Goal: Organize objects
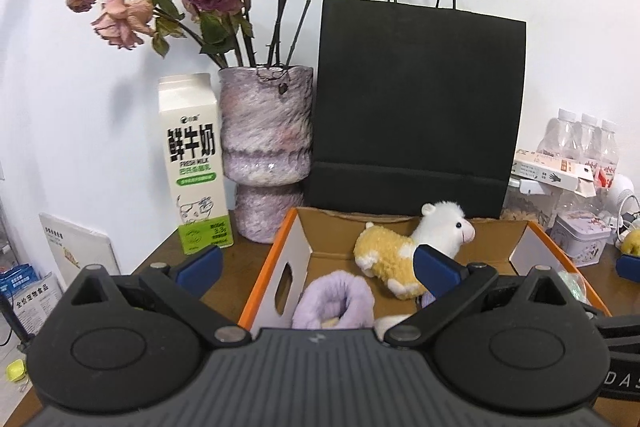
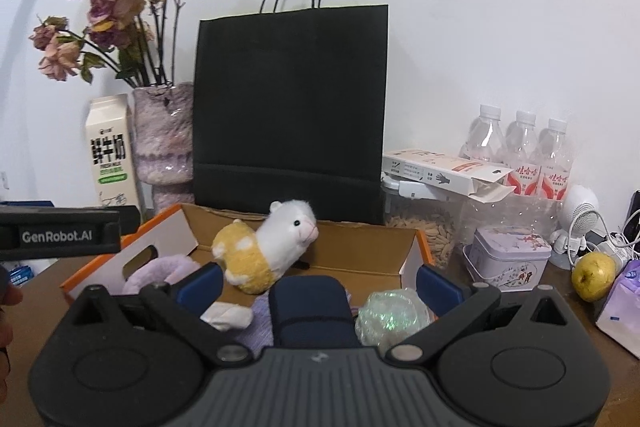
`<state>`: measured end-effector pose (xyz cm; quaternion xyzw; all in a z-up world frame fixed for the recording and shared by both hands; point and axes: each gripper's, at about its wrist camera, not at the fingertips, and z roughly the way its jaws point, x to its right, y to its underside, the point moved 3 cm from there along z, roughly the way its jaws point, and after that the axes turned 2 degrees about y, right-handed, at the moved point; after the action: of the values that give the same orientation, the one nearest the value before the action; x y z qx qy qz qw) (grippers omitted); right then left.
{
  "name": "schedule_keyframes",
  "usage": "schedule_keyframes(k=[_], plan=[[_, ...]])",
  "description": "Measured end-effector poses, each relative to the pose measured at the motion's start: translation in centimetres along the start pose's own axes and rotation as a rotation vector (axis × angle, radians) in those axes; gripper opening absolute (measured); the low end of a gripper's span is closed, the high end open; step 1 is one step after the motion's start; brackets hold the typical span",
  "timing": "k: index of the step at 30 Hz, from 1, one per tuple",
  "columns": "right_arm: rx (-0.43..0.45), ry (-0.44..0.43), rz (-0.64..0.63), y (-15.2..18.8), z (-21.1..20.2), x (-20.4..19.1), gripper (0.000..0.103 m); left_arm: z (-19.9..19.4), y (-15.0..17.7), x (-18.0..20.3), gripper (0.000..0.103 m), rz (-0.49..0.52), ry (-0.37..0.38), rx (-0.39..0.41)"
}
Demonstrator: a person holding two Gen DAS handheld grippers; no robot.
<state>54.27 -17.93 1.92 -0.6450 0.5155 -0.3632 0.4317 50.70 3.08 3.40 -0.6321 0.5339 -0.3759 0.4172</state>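
Note:
An open orange-edged cardboard box point(image 1: 262, 277) point(image 2: 420, 259) sits on the brown table. Inside are a yellow and white plush alpaca point(image 1: 416, 247) point(image 2: 268, 247), a fluffy purple item point(image 1: 336, 303) point(image 2: 160, 271), a dark blue case point(image 2: 312, 311) and an iridescent crinkly ball point(image 2: 390, 317). My left gripper point(image 1: 320, 267) is open and empty, above the box's near left part. My right gripper point(image 2: 318, 285) is open over the box's near edge, with the blue case lying between its fingers, not clamped.
A milk carton point(image 1: 194, 167) point(image 2: 114, 163), a vase of dried roses point(image 1: 266, 151) point(image 2: 162, 139) and a black paper bag point(image 1: 416, 107) point(image 2: 290, 115) stand behind the box. To the right are water bottles point(image 2: 520, 151), a tin point(image 2: 508, 259), a pear point(image 2: 592, 275), a jar of grain point(image 2: 424, 227).

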Motion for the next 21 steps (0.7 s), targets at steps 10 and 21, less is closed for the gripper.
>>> schedule_keyframes(k=[10,21], plan=[[-0.01,-0.029,-0.013,1.3,-4.4,-1.1,0.103,-4.5,1.5,-0.7,0.103,0.001,0.017,-0.026],[-0.023,-0.034,-0.003,3.0,-10.3,-1.5,0.103,-10.3,3.5,-1.1,0.103,0.021,0.03,-0.051]])
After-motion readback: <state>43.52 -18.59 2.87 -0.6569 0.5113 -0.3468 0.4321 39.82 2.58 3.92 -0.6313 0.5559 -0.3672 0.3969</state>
